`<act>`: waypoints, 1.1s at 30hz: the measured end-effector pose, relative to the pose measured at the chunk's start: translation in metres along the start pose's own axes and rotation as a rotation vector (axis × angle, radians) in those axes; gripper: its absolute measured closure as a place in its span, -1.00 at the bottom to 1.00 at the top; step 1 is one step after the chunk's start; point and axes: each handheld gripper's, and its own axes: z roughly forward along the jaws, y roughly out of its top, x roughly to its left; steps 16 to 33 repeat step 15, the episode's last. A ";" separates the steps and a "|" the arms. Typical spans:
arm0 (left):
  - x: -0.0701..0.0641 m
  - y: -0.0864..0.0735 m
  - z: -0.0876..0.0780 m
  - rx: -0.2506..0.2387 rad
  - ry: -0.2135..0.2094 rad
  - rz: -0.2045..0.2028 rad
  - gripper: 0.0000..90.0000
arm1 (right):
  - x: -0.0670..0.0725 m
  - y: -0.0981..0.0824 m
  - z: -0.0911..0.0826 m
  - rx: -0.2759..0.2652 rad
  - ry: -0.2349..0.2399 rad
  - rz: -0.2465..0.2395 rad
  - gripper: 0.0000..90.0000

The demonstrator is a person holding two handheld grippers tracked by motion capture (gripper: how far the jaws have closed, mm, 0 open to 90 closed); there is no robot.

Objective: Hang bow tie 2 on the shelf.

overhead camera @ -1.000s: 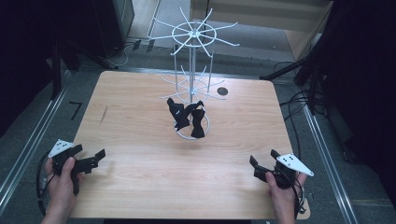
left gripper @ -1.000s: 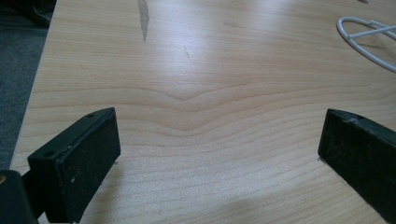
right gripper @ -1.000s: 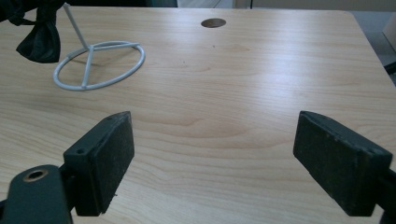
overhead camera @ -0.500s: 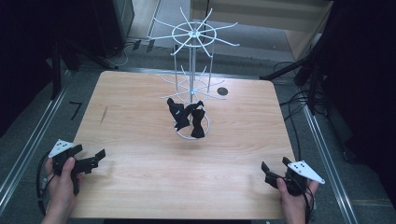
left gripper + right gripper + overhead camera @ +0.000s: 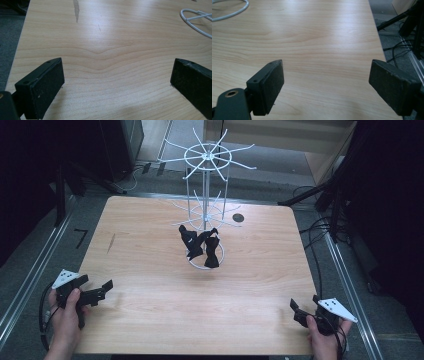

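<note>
A wooden table (image 5: pixel 150 250) stands on a grey floor, rails along both sides. At its near left corner the left gripper (image 5: pixel 100 290) rests with jaws wide over bare wood. Mid-table, toward the far edge, a white wire rack (image 5: pixel 206 180) stands with black bow ties (image 5: pixel 202 247) hanging low over its ring base. At the near right corner the right gripper (image 5: pixel 296 309) is spread wide, empty, beside the right edge.
</note>
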 end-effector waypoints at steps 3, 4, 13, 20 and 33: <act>0.000 0.000 0.000 0.001 -0.001 0.001 -1.00 | -0.008 -0.004 -0.002 0.006 -0.007 0.003 -0.71; 0.000 0.000 0.000 0.003 -0.001 0.002 -1.00 | -0.010 -0.006 -0.003 0.011 -0.010 0.004 -0.71; -0.001 0.000 0.000 0.002 0.001 0.005 -1.00 | -0.019 -0.009 -0.007 0.010 -0.017 0.041 -0.70; 0.000 0.000 0.001 0.003 0.001 0.005 -1.00 | -0.018 -0.009 -0.006 0.007 -0.016 0.041 -0.70; 0.000 0.000 0.001 0.003 0.001 0.005 -1.00 | -0.018 -0.009 -0.006 0.007 -0.016 0.041 -0.70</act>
